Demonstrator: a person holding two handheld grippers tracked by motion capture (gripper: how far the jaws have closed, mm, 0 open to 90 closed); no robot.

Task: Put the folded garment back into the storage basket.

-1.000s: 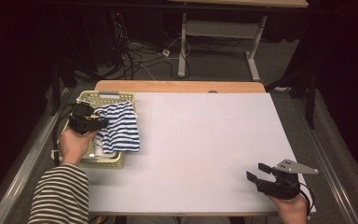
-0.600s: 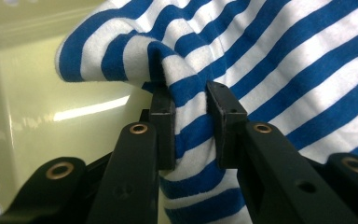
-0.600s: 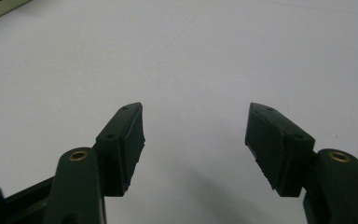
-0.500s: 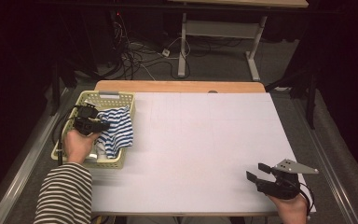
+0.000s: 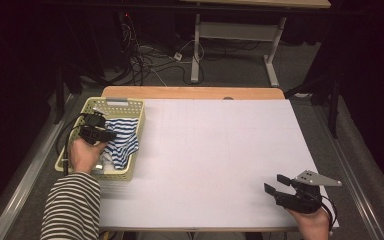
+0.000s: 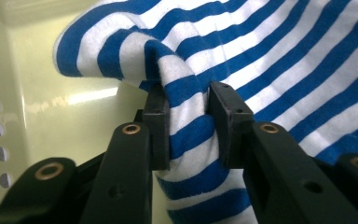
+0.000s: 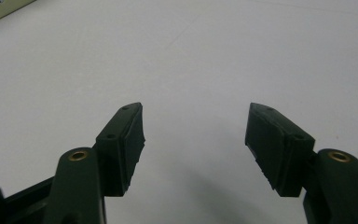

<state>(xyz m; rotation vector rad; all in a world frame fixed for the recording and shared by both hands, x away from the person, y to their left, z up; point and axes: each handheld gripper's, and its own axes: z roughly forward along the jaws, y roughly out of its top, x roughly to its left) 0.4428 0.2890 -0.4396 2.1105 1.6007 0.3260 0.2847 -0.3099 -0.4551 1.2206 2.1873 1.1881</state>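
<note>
one fold of the striped cloth sits between the left gripper pads, just easing apart, inside the basket; right gripper open, far across the bench.

The counter has a wide white top with a light wooden strip along its far edge. A small dark spot sits where the white surface meets this strip. Behind the counter, on the grey floor, many black cables lie tangled, and a white plug rests among them. Farther back stands a second table with a pale metal frame, its two legs reaching down to the floor. The surroundings are dark.
</note>
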